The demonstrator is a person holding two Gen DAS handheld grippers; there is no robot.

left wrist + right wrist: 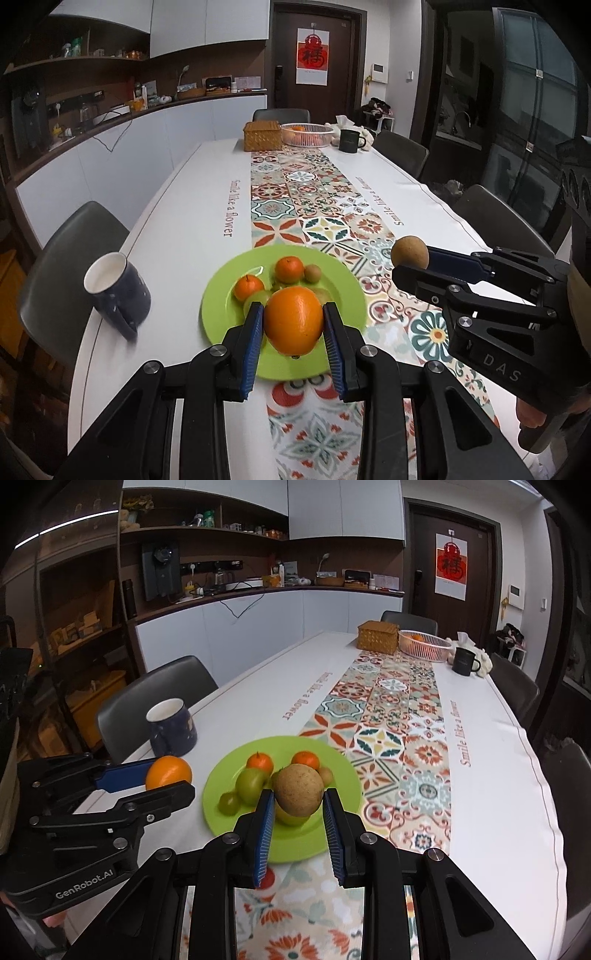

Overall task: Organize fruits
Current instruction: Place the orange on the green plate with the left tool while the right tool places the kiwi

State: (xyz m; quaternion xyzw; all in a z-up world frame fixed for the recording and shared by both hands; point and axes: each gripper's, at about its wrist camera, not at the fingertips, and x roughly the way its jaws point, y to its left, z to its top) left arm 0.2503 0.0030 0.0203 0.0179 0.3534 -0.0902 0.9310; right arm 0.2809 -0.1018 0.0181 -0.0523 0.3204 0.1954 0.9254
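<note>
White tablecloth covers the long dining table (pixel 177 236), with a patterned tile runner (pixel 314 206) down its middle and kitchen cabinets and a dark door behind. Near my end of the runner sits a green plate (pixel 218 306).

I hold my left gripper (pixel 293 332) over the near part of that plate, its blue pads pressed against both sides of a large orange (pixel 293 320). From my right wrist camera this same orange (pixel 168 771) shows clamped at the tip of the left gripper (pixel 162 781), left of the plate (pixel 218 819).

My right gripper (pixel 298 808) is closed on a round brown fruit (pixel 298 789), held above the plate's near side. In the left wrist view that brown fruit (pixel 410 252) sits at the tip of the right gripper (pixel 412 264), over the runner to the right of the plate.

On the plate lie two small tangerines (pixel 259 761) (pixel 305 759), a small brown fruit (pixel 312 273) and some green fruits (pixel 251 784) (pixel 229 803).

A dark blue mug (pixel 118 291) with a white inside stands left of the plate. At the far end are a woven basket (pixel 263 136), a white wire bowl (pixel 306 134) with fruit in it, and a dark mug (pixel 349 141).
</note>
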